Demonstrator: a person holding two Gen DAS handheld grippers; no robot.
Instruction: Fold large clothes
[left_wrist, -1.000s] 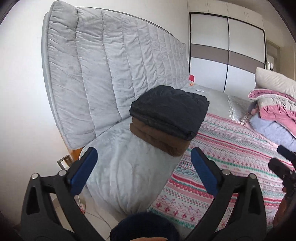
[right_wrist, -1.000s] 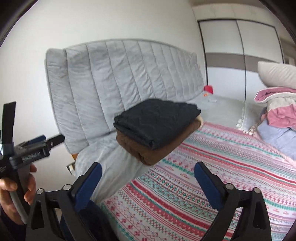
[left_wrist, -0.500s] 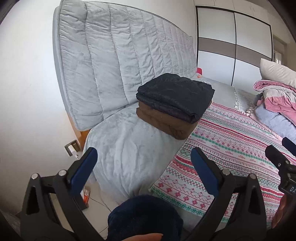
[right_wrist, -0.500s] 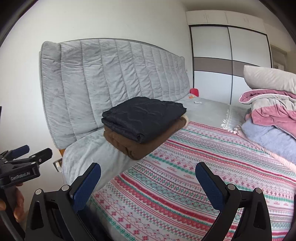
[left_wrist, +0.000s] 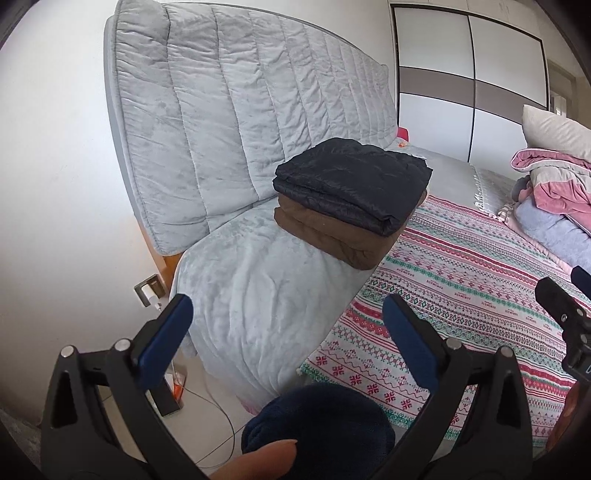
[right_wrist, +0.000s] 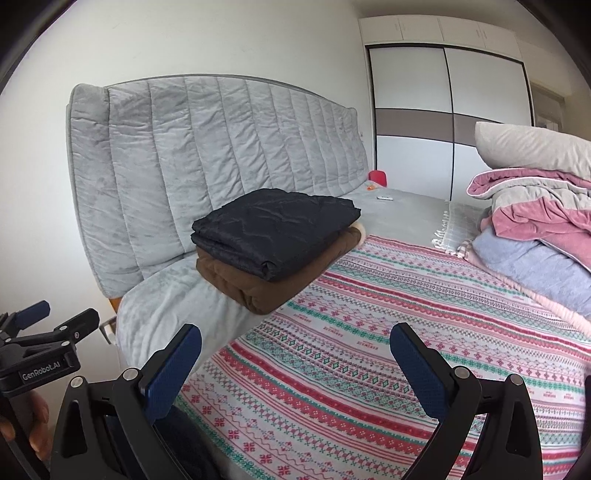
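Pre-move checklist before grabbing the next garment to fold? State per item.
1. Left gripper open, nothing held: ok.
2. Right gripper open, nothing held: ok.
3. Black folded garment squarely on brown folded garment: ok.
4. Stack stable: not ok, it straddles the grey cover edge and the patterned blanket.
5. Folding space on the patterned blanket: ok.
6. Next garment in the pink and grey pile identifiable: cannot tell.
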